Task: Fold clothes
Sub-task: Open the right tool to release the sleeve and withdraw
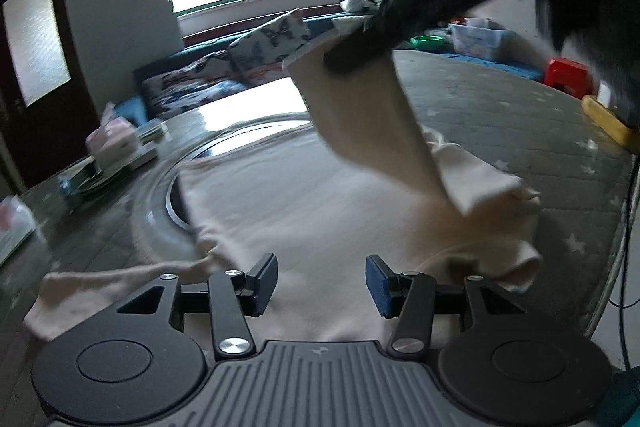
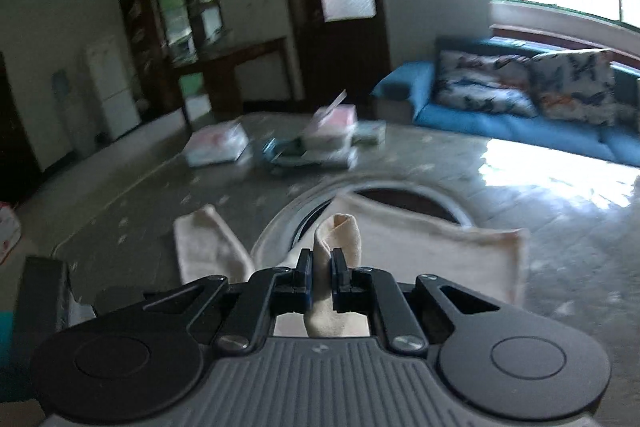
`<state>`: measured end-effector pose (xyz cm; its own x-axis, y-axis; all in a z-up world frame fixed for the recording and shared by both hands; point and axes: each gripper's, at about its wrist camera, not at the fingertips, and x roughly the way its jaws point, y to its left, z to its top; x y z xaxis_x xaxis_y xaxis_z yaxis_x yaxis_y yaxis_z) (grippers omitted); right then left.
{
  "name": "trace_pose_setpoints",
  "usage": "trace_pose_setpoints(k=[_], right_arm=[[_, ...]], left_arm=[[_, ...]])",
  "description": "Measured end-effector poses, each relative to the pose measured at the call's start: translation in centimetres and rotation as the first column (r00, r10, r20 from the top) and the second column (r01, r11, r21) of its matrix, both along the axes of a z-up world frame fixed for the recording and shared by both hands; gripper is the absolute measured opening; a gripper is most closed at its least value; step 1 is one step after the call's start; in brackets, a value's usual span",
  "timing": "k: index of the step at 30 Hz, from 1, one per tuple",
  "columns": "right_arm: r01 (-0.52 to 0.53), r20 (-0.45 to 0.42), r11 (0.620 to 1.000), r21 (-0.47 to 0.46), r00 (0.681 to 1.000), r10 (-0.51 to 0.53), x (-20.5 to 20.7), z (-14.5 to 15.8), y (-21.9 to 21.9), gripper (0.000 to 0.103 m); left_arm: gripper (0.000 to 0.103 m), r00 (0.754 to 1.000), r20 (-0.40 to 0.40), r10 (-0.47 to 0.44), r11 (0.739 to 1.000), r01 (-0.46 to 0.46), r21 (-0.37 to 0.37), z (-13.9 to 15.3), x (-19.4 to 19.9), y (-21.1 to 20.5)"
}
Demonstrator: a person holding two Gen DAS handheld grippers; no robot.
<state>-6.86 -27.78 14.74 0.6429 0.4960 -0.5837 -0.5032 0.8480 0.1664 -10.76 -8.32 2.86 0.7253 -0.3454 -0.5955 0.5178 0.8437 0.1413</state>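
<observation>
A cream garment (image 1: 304,211) lies spread on the round table, partly over the glass turntable (image 1: 160,227). My left gripper (image 1: 322,279) hovers open just above its near part, nothing between the fingers. In the left wrist view my right gripper (image 1: 360,55) appears as a dark blurred shape at upper right, lifting one sleeve (image 1: 368,123) off the table. In the right wrist view my right gripper (image 2: 321,269) is shut on a bunched fold of the cream garment (image 2: 432,251), which pokes up between the pads. The other sleeve (image 2: 204,247) lies flat at the left.
Tissue boxes and stacked items (image 2: 320,139) sit at the far side of the table (image 2: 560,227). A blue sofa with butterfly cushions (image 2: 520,87) stands beyond. A red stool (image 1: 568,75) and plastic bins (image 1: 480,39) are on the floor at right. A cable (image 1: 628,267) hangs off the table's right edge.
</observation>
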Motion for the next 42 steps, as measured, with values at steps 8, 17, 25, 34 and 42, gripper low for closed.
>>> trace_pose_setpoints(k=[8,17,25,34,42], right_arm=[[-0.025,-0.022,0.999,-0.022,0.999,0.024,-0.1,-1.2,0.2,0.015],[0.072,-0.083,0.967,-0.243,0.992,-0.094,0.2,-4.0,-5.7,0.015],[0.049,-0.168,0.957,-0.285,0.981,-0.100,0.1,-8.7,-7.2,0.015],[0.052,-0.128,0.963,-0.265,0.988,-0.088,1.0,-8.1,-6.5,0.015],[0.034,-0.131,0.959,-0.282,0.989,-0.073,1.8,-8.9,-5.2,0.016]], left_arm=[[0.052,0.999,-0.003,0.038,0.999,-0.038,-0.006,0.3,-0.4,2.0],[0.048,0.999,0.003,0.036,0.999,-0.036,-0.026,0.7,0.4,1.3],[0.041,0.998,-0.062,-0.019,1.000,0.018,-0.012,-0.6,1.6,-0.3],[0.042,0.993,-0.117,0.016,0.999,-0.021,-0.046,-1.0,2.1,1.5],[0.042,0.986,-0.109,0.124,0.990,-0.131,-0.059,-0.1,2.0,4.9]])
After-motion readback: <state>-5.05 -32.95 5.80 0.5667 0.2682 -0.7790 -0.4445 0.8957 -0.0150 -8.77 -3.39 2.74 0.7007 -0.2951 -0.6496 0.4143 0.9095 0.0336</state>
